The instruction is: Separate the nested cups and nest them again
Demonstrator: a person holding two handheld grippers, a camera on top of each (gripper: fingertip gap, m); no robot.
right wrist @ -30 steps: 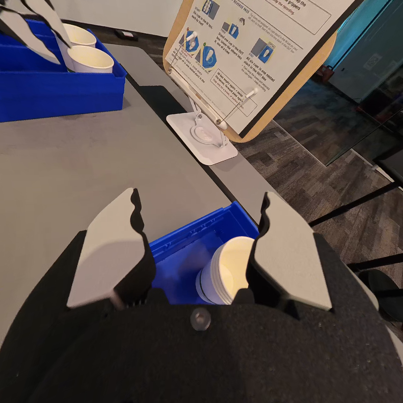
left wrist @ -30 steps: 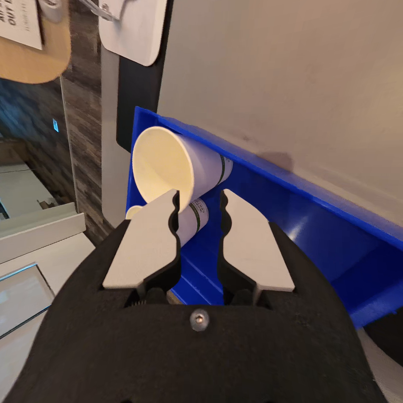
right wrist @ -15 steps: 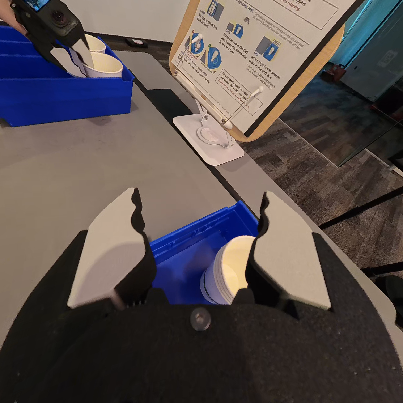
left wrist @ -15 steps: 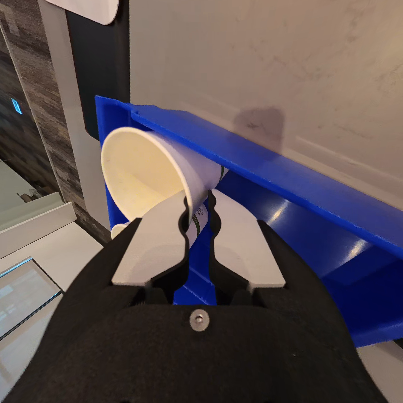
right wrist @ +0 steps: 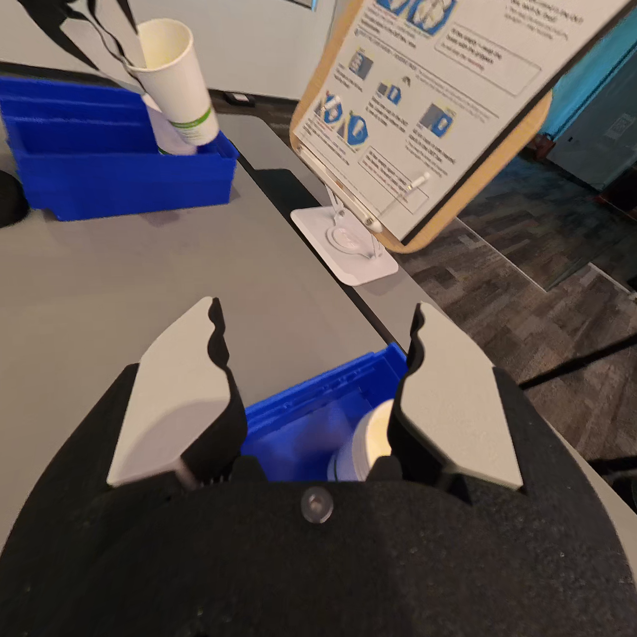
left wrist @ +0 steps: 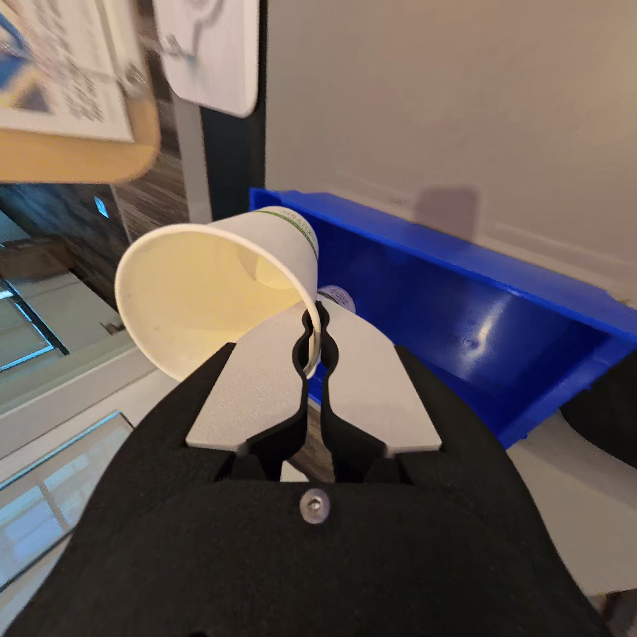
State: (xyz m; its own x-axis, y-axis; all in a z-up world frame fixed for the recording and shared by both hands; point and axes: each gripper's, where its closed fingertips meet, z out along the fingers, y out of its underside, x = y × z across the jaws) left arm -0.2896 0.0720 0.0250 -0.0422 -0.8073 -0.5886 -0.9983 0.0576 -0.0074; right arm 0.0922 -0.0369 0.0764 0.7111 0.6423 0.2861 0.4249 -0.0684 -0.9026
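Left wrist view: the left gripper (left wrist: 315, 331) pinches the rim of a paper cup (left wrist: 220, 282) at frame centre, lifted above the blue bin (left wrist: 482, 275); a second cup (left wrist: 336, 296) is mostly hidden behind.

Right wrist view: the right gripper (right wrist: 315, 331) gapes wide and empty over the nested stack (right wrist: 365, 444), half hidden low in the frame; next, likely, carry the cup over and seat it there

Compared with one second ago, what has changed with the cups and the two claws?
The left claw closed on the rim of one paper cup and lifted it up out of the far blue bin, tilted. A second cup stays in that bin. The right claw stayed open above the near blue bin, and the nested stack there did not move.
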